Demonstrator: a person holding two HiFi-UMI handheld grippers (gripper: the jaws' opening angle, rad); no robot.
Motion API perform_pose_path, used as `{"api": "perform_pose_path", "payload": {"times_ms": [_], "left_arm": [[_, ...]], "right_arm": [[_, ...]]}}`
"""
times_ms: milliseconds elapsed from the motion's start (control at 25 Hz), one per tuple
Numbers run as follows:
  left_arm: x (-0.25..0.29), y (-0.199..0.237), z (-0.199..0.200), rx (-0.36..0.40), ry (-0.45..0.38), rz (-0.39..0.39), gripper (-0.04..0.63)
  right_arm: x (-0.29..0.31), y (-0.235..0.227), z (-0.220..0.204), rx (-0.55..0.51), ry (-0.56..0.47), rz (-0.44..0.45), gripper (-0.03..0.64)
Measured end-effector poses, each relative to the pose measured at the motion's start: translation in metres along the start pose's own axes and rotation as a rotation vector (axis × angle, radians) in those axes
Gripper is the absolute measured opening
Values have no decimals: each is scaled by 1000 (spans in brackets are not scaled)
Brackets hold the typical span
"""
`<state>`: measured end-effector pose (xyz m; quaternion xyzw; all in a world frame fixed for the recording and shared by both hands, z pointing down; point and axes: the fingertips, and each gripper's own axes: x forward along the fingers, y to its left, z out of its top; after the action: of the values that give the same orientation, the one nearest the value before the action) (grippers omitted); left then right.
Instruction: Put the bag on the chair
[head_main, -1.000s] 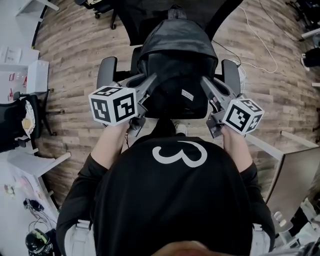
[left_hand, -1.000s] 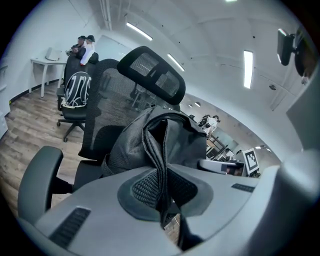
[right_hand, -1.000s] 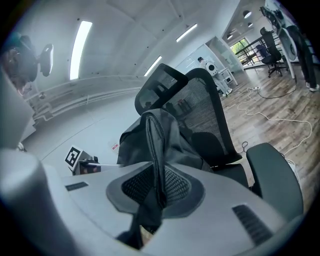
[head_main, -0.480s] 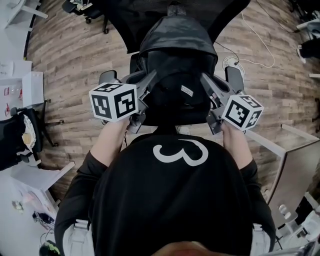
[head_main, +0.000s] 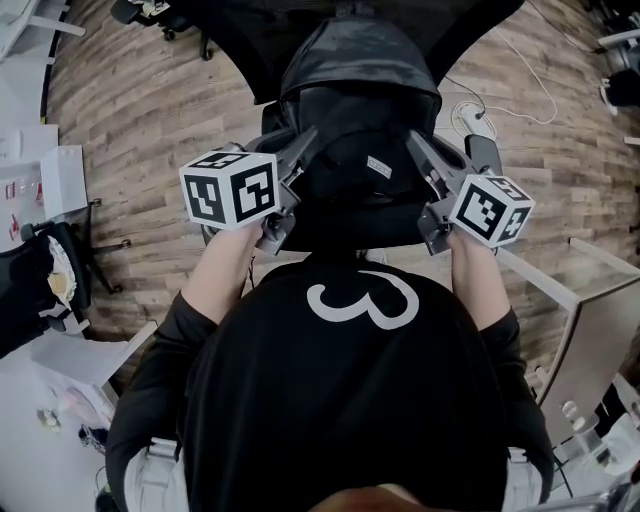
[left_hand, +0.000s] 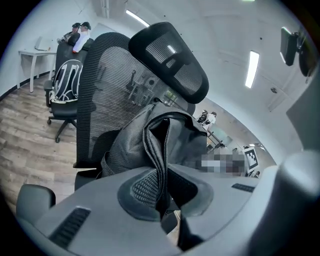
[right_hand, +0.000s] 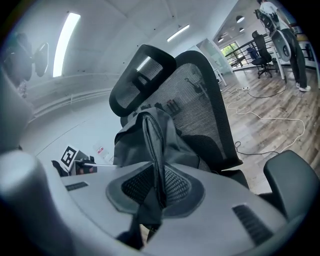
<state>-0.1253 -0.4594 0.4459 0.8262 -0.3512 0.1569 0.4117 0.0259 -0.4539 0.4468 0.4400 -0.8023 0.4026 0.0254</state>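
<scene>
Bag (head_main: 355, 110), black and soft-sided, is hanging between the two grippers low over the chair (head_main: 245, 50), just in front of its mesh backrest (left_hand: 102, 85); whether its base is already touching the seat cannot be told. It is sagging and creasing where it is pinched, so it looks limp rather than stiff and probably light to middling in weight. Its woven cloth should be giving a sure, non-slippery hold. The side seams or straps near the top seem the best places to take it, one on each side, so that it is hanging level. The left gripper (left_hand: 162, 186) is clamping almost closed on a thin fold of fabric at the bag's left side. The right gripper (right_hand: 157, 186) is pinching a strap-like edge on the right side, its jaws standing slightly wider, with the pads pressing on the cloth.
</scene>
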Motion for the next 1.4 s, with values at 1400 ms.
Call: {"api": "perform_pose_path", "payload": {"times_ms": [1400], "left_arm": [[61,84,-13,2,45,20,38]], "right_arm": [[75,-59,-31,38,65,-102,66]]}}
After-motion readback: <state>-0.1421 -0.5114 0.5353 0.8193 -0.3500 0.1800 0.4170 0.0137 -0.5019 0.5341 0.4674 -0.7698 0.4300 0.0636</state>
